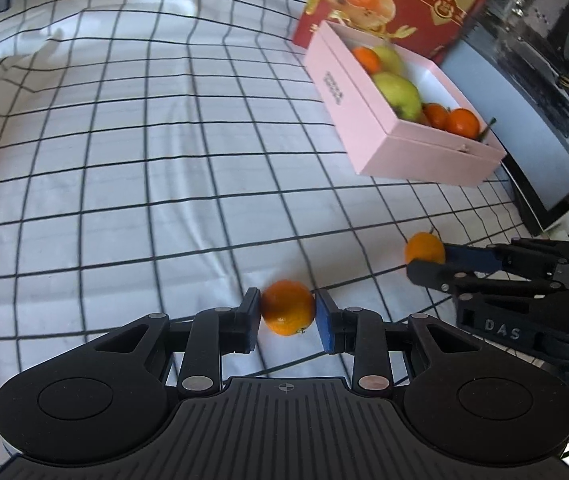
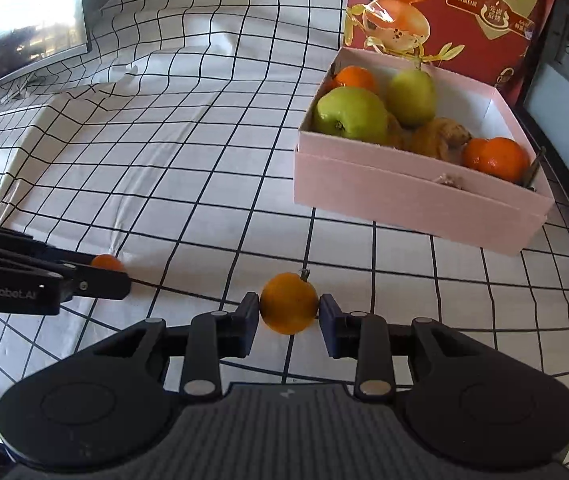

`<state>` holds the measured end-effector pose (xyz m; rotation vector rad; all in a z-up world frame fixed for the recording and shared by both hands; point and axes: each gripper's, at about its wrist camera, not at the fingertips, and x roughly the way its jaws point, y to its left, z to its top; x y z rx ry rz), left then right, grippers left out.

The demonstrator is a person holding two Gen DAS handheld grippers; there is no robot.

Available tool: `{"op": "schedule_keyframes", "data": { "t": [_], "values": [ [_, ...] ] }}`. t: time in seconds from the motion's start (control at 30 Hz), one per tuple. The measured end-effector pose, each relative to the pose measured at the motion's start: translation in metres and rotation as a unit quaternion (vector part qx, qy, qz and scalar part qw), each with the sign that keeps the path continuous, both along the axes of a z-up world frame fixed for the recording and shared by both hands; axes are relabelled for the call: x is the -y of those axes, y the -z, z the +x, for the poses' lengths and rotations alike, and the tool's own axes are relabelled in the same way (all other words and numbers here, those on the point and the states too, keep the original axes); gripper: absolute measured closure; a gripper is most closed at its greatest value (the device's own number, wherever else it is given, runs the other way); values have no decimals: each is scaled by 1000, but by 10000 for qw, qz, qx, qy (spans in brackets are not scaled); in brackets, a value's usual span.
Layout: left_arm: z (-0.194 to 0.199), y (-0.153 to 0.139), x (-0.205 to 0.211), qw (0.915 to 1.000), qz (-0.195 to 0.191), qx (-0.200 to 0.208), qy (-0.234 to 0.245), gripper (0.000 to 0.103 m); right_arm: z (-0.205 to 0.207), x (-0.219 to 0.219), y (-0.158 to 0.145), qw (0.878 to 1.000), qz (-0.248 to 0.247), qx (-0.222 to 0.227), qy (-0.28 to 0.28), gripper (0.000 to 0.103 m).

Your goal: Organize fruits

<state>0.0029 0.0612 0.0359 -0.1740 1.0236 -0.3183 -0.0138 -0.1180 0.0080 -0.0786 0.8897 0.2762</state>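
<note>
My left gripper [image 1: 287,310] is shut on a small orange tangerine [image 1: 287,307], held over the checked cloth. My right gripper [image 2: 289,310] is shut on a second tangerine [image 2: 289,303] with a short stem. Each gripper shows in the other's view: the right gripper [image 1: 430,258] with its tangerine [image 1: 424,247] at the right, the left gripper [image 2: 118,274] with its tangerine [image 2: 106,262] at the left. A pink box [image 2: 404,196] ahead to the right holds green apples [image 2: 350,114], tangerines [image 2: 496,158] and a brownish piece. The same pink box [image 1: 412,152] appears in the left wrist view.
A red printed carton [image 2: 464,12] stands behind the pink box. A dark-framed screen [image 1: 544,92] runs along the right side. Another screen [image 2: 24,20] sits at the far left. The black-and-white checked cloth [image 2: 184,140] covers the surface, wrinkled and humped at the left.
</note>
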Motion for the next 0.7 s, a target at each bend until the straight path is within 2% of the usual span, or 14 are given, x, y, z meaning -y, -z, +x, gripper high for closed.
{"op": "schedule_keyframes", "data": {
  "t": [0.03, 0.1, 0.17, 0.23, 0.33, 0.5, 0.57, 0.67, 0.7],
  "values": [
    [1, 0, 2, 10000, 7, 2, 24, 69, 1, 0, 1, 10000, 9, -20, 30, 69],
    [4, 1, 6, 10000, 19, 8, 51, 69, -1, 3, 3, 9999, 63, -46, 124, 55],
    [7, 1, 8, 10000, 22, 8, 69, 69, -2, 6, 6, 9997, 113, -72, 221, 48],
    [9, 1, 9, 10000, 17, 1, 75, 69, -3, 9, 10, 9994, 171, -104, 291, 46],
    [11, 1, 9, 10000, -29, -2, 94, 69, -4, 10, 12, 9989, 220, -44, 406, 38],
    [12, 3, -1, 9995, -290, 18, 147, 69, -7, 4, 19, 9983, 197, 123, 538, 19],
    [11, 3, -3, 9994, -306, 14, 148, 69, -10, -1, 22, 9983, 86, 204, 540, 15],
    [9, 3, -4, 9994, -307, 31, 183, 69, -9, -3, 27, 9980, 59, 141, 613, 0],
    [9, 3, -5, 9993, -316, 30, 179, 69, -9, -4, 27, 9978, 41, 148, 639, 0]
  ]
}}
